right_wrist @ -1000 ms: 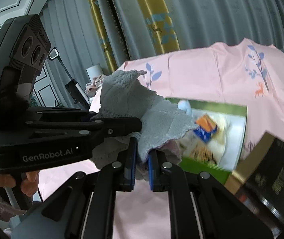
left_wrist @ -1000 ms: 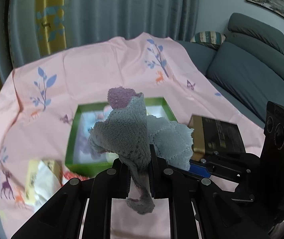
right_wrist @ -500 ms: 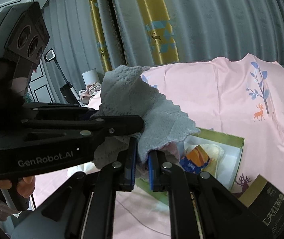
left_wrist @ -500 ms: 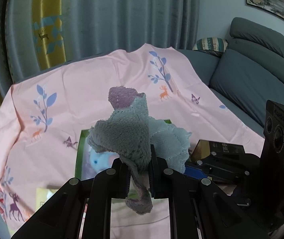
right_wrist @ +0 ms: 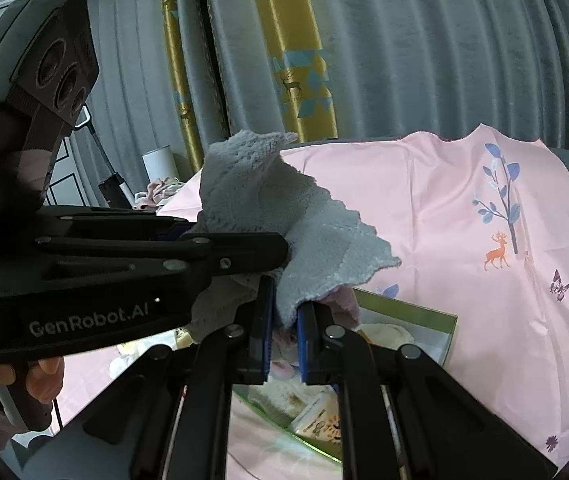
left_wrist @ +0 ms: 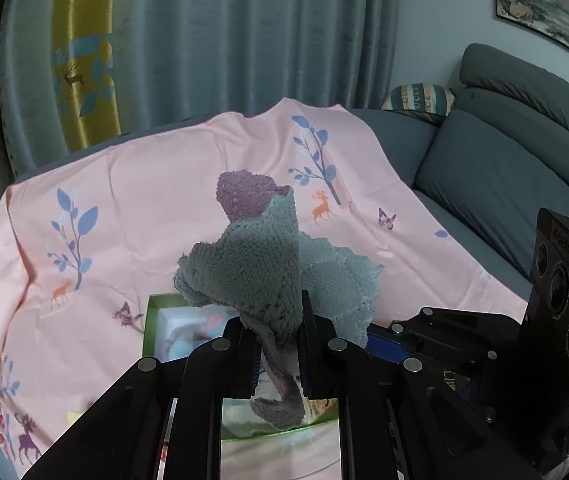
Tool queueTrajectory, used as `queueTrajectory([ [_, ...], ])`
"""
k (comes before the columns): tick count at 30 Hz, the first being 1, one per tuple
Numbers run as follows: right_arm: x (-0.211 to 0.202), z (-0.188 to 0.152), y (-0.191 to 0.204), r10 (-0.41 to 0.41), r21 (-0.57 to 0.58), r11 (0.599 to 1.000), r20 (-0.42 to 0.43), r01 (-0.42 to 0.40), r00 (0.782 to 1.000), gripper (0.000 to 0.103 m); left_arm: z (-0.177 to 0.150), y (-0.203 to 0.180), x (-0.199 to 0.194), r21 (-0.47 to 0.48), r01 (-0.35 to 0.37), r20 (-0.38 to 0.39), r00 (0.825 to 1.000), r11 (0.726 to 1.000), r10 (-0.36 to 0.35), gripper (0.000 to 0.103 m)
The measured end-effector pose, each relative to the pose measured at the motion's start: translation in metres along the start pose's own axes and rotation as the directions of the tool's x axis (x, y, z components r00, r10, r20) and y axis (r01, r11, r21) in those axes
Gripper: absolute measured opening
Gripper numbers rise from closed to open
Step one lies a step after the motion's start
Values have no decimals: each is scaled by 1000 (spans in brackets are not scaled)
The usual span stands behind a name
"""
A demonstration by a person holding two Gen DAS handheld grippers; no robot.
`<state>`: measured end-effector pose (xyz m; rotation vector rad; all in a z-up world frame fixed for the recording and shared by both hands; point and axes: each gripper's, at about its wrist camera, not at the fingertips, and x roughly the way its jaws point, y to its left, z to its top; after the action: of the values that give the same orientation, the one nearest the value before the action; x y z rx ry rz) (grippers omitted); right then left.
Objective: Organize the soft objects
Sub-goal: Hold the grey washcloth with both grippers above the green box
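A fluffy grey cloth [left_wrist: 252, 264] with a purple underside is held in the air between both grippers. My left gripper [left_wrist: 277, 344] is shut on one fold of it, and a purple end hangs down between its fingers. My right gripper [right_wrist: 284, 320] is shut on another edge of the same cloth [right_wrist: 268, 208]. The two grippers cross close together; the left one shows in the right wrist view [right_wrist: 240, 254]. Below them a green box [right_wrist: 444, 332] with soft toys inside lies on the pink sheet [left_wrist: 164, 200].
A dark box [left_wrist: 452, 376] lies right of the green box, mostly hidden by the right gripper. A grey sofa [left_wrist: 524, 152] stands to the right. Curtains [right_wrist: 404, 48] hang behind the sheet. Clutter and a white cup [right_wrist: 158, 164] sit at far left.
Both grippers have risen and tilted up with the cloth. The green box has dropped lower in both views and is now largely hidden behind the grippers.
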<state>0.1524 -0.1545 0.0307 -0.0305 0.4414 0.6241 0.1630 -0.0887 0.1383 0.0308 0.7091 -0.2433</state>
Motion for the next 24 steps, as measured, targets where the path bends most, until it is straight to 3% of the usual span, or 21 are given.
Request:
queueTrajectory([
  [24, 54, -21, -10, -14, 23, 1000, -133, 17, 991, 11, -26, 28, 54, -52, -12, -107, 994, 999, 6, 12],
])
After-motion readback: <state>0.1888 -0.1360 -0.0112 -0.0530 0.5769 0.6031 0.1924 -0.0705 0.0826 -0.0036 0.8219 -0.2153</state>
